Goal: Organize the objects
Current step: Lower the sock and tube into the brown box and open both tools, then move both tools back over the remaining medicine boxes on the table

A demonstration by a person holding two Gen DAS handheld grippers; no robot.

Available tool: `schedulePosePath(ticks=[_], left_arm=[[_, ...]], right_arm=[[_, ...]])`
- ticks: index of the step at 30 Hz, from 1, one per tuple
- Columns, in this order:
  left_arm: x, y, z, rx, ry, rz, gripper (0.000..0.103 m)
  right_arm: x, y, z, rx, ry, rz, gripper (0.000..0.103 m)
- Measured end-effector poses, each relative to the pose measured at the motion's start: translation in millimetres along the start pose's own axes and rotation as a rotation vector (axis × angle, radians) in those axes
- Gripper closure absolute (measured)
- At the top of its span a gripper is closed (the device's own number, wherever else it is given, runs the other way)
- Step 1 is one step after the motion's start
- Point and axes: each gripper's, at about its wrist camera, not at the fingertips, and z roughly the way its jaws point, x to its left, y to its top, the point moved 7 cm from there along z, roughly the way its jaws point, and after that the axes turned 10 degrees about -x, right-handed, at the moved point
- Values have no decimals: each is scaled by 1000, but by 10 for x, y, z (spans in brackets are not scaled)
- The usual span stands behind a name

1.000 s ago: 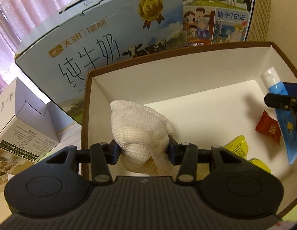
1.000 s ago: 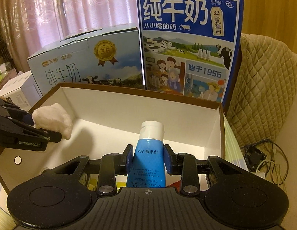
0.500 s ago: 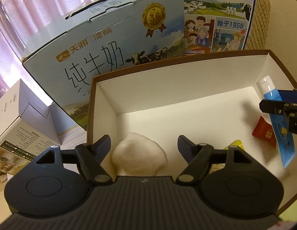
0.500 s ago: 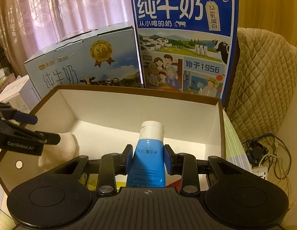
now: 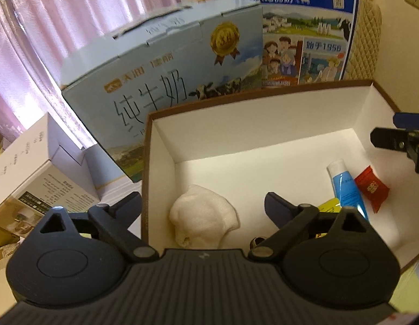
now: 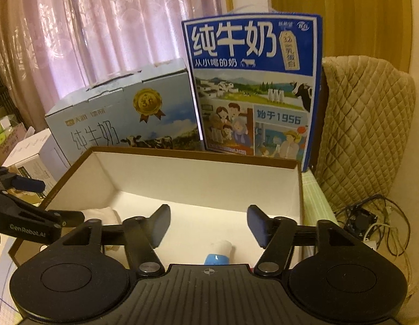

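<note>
A brown-rimmed box with white inside (image 5: 166,140) (image 6: 198,170) holds the objects. A white cloth bundle (image 5: 204,216) lies at its left end, below my open, empty left gripper (image 5: 202,203); it also shows in the right wrist view (image 6: 103,214). A blue tube with a white cap (image 5: 344,187) (image 6: 218,252) lies on the box floor at the right, next to a red sachet (image 5: 370,188) and a yellow packet (image 5: 330,205). My right gripper (image 6: 208,223) is open and empty above the tube.
A light blue milk carton case (image 5: 160,75) (image 6: 122,113) and a tall dark blue milk case (image 6: 252,86) stand behind the box. A white carton (image 5: 33,173) sits left. A quilted cushion (image 6: 363,124) and cables (image 6: 372,224) are at the right.
My left gripper opened and dropped the cloth bundle into the box. My right gripper opened and let go of the blue tube, which now lies on the box floor. Both grippers rose.
</note>
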Motion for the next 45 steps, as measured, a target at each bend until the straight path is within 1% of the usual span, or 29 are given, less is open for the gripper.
schedulePosePath(ticks=[2,5,12,17,22,26,31,37,41,45], left_arm=[[17,24,-81,-16,1,-12,3],[12,27,-230,-41,-6,-34,1],[16,55,-628,-102,-26,-92,1],[45,83,-942,-137,-32,-121,1],[67,19,-1282,-163,-31,-147,1],[70,-136,-1540,-166,-25,-168,1],[84,-427,-1814,-145,-31,-214,1],[154,-716,-2117,-135,0,-243,1],[188,-846,-2318,-148,34,-243,1],[186,-1000,-2509,-154,42,-255,1]], right_arm=[[-7,-10,-88,-4,0,12,37],[-10,-20,-235,-16,-1,25,34],[10,41,-621,-57,5,45,32],[94,84,-924,-90,23,44,31],[196,81,-1240,-115,48,53,31],[264,5,-1471,-116,62,64,31],[345,-168,-1721,-100,65,77,31],[461,-364,-1968,-77,77,85,31],[553,-472,-2103,-67,76,76,31],[632,-582,-2225,-51,90,80,31]])
